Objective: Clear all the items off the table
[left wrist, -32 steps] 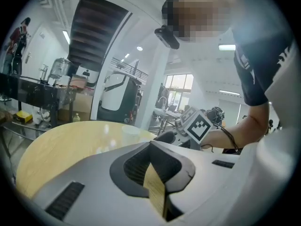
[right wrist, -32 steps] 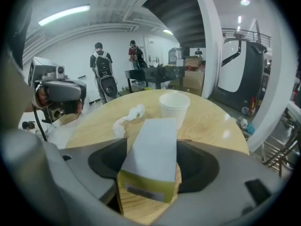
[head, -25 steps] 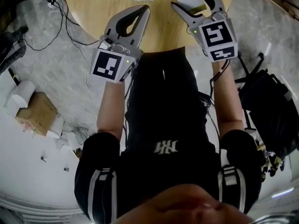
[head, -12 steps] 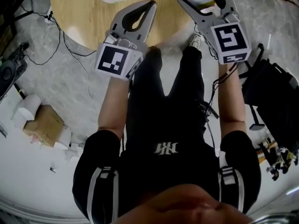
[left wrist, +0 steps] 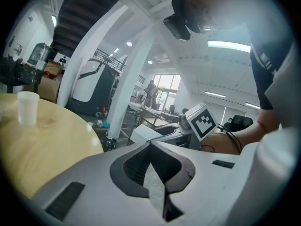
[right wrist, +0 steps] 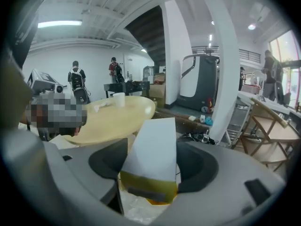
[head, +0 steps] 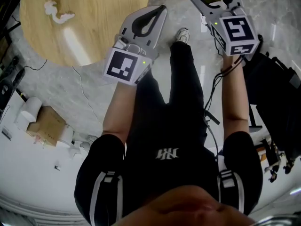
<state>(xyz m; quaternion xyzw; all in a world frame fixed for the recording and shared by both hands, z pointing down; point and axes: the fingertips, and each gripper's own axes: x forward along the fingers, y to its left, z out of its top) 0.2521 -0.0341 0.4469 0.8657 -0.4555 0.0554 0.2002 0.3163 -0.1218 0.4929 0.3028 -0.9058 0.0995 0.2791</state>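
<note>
Both grippers have swung off the wooden surface (head: 94, 18), which a second ago lay right under them and now sits at the head view's left; they hang over the floor. The grips look unchanged.

The fingers of the right gripper (right wrist: 151, 160) are clamped on a white carton (right wrist: 151, 135) with a yellow band. It stands upright above an orange-rimmed container (right wrist: 156, 201) with a clear liner, probably the bin. The fingers of the left gripper (left wrist: 151, 147) are pressed together on a thin pale scrap (left wrist: 155, 188), perhaps tissue.

To drop well, I would centre the carton over the liner before letting go, then bring the scrap across. A crumpled tissue (head: 57, 14) and a cup (left wrist: 27, 108) remain on the surface.
</note>
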